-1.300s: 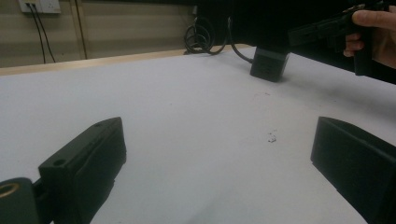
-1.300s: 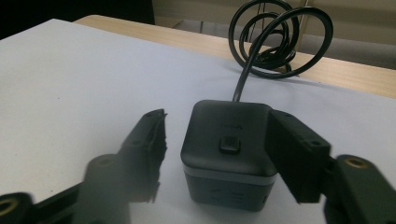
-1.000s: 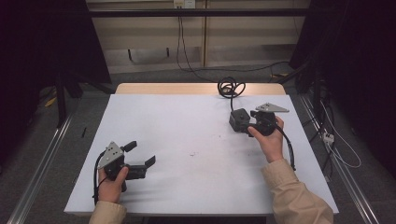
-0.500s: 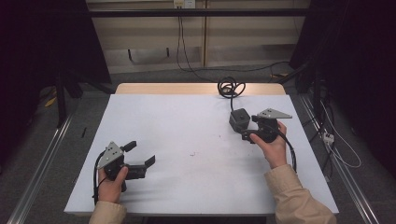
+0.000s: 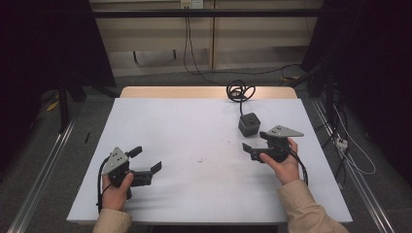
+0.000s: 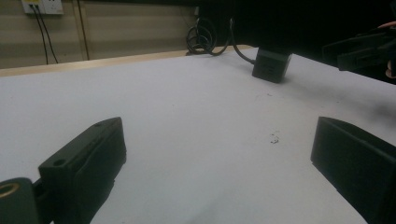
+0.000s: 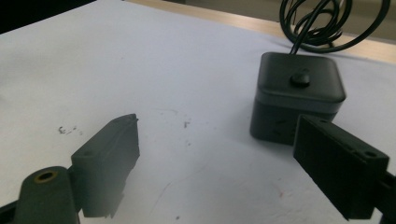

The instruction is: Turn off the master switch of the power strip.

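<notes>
Black cube (image 5: 248, 124) with its coiled cord (image 5: 240, 91) sat at the table's (image 5: 194, 141) far right, just ahead of the right gripper (image 5: 252, 149). Judged step: approach, nothing gripped. Next move called for advancing both jaws around the cube. Right gripper stood wide apart, empty; left gripper (image 5: 145, 160) likewise spread, empty, well apart.

White table (image 5: 160, 121), beige wall (image 5: 150, 34), dark curtains (image 5: 43, 43).

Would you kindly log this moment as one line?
left tongs: open, empty | right tongs: open, beside black cube, apart | cable coil: far edge
</notes>
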A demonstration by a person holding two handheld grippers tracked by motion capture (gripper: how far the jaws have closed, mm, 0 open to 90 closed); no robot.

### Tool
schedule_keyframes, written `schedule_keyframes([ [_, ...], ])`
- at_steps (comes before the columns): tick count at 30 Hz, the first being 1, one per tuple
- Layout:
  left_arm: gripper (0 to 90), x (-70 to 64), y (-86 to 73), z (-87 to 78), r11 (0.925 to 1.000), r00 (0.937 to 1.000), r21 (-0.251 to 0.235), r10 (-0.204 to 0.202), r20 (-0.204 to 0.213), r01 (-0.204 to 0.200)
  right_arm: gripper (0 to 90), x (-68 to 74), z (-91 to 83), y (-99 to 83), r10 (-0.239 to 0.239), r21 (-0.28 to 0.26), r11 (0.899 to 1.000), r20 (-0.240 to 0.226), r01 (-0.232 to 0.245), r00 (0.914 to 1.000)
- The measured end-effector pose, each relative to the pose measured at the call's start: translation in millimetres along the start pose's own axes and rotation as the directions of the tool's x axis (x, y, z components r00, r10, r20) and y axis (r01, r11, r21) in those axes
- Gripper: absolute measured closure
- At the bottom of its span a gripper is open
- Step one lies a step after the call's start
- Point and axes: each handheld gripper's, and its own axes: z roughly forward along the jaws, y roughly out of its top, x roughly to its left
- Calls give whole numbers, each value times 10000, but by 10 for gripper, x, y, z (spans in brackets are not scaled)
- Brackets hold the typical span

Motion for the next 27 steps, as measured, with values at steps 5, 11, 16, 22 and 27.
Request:
schedule_keyframes([
  [5,29,-4,0,2,10000,10000,-1,17,19,-17,145,37,-49,-77,26,18,10000,-22,-26,10000],
  [11,29,3,0,5,10000,10000,-11,-18,-16,18,144,79,-130,-158,68,-13,10000,-132,-69,9999],
  [16,29,6,1,5,10000,10000,-35,-36,-50,36,140,113,-205,-218,6,0,10000,-206,-6,9998],
  [22,29,7,3,2,10000,10000,-57,-29,-44,29,139,127,-288,-268,58,-100,9999,-216,-60,9998],
  [27,29,7,3,1,10000,10000,-65,-33,-35,33,139,131,-341,-310,-2,-182,9998,-252,-2,9997],
])
